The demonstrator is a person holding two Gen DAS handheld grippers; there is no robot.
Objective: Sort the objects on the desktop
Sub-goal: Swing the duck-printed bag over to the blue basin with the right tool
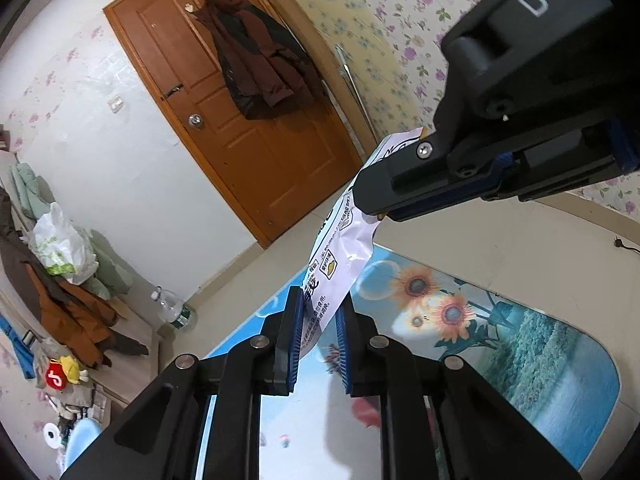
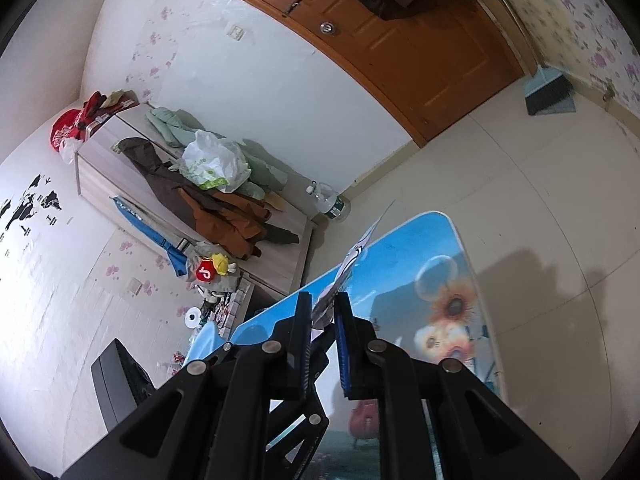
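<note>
Mid-carry step, by my read: left gripper (image 1: 318,320) and right gripper (image 1: 370,204) both pinching the white printed packet (image 1: 340,252), stretched between them above the sunflower-print table (image 1: 560,344); next needs a sorting spot, then one coordinated release.

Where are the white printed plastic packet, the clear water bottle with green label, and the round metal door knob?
white printed plastic packet (image 1: 340,256), left wrist view, its middle.
clear water bottle with green label (image 1: 174,308), left wrist view, its body.
round metal door knob (image 1: 195,120), left wrist view, its centre.
</note>
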